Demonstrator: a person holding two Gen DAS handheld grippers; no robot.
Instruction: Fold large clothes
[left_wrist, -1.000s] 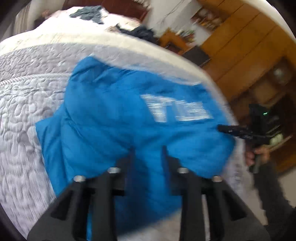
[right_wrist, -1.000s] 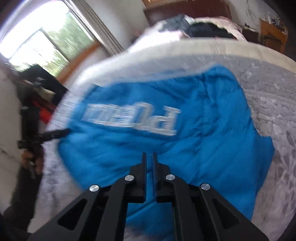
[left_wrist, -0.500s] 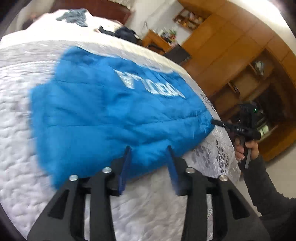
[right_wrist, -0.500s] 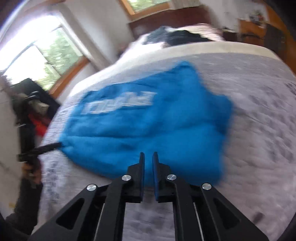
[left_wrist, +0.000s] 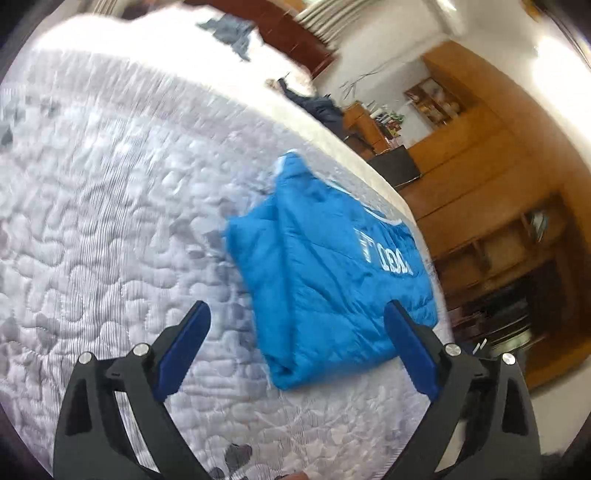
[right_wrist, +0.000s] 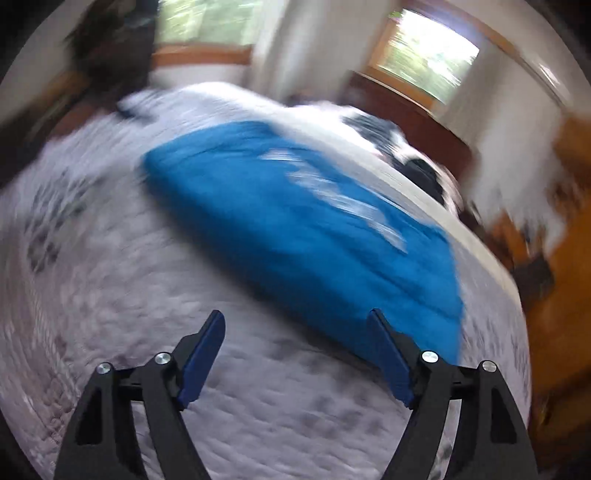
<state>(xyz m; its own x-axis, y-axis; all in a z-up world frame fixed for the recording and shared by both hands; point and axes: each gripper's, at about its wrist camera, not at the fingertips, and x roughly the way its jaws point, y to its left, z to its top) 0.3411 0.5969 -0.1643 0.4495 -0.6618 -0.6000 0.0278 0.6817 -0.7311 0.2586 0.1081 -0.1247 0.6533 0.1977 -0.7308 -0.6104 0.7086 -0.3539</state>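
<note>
Underneath everything lies a bed covered in a pale quilted bedspread, with wooden cabinets along one wall and windows beyond the far side. Dark clothes sit farther up the bed. On the quilt, near its edge, rests the blue jacket, folded into a compact puffy rectangle with white lettering on top. Both the left gripper and right gripper hang above the quilt, jaws spread wide, holding nothing.

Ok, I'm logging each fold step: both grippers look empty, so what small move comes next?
Probably draw both back and stop. The blue jacket lies as a compact folded bundle on the quilt; the left gripper and right gripper are open, clear of it.
</note>
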